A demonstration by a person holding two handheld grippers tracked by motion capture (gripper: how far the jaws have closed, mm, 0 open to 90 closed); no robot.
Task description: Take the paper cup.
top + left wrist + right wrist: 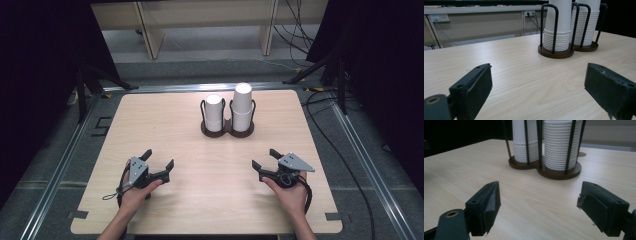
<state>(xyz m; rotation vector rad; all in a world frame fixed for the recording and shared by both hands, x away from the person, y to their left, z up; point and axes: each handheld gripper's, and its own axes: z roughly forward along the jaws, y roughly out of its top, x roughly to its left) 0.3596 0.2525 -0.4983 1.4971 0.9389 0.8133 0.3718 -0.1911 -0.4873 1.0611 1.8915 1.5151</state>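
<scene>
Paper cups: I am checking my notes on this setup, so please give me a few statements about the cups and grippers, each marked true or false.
1. Two stacks of paper cups stand in a dark holder with wire loops. True.
2. The left stack is the taller one. False: the right stack is taller.
3. The left gripper is shut on a cup. False: its jaws stand open with nothing between them.
4. The right gripper is open. True.
5. The holder lies tipped on the table. False: it stands upright.
</scene>
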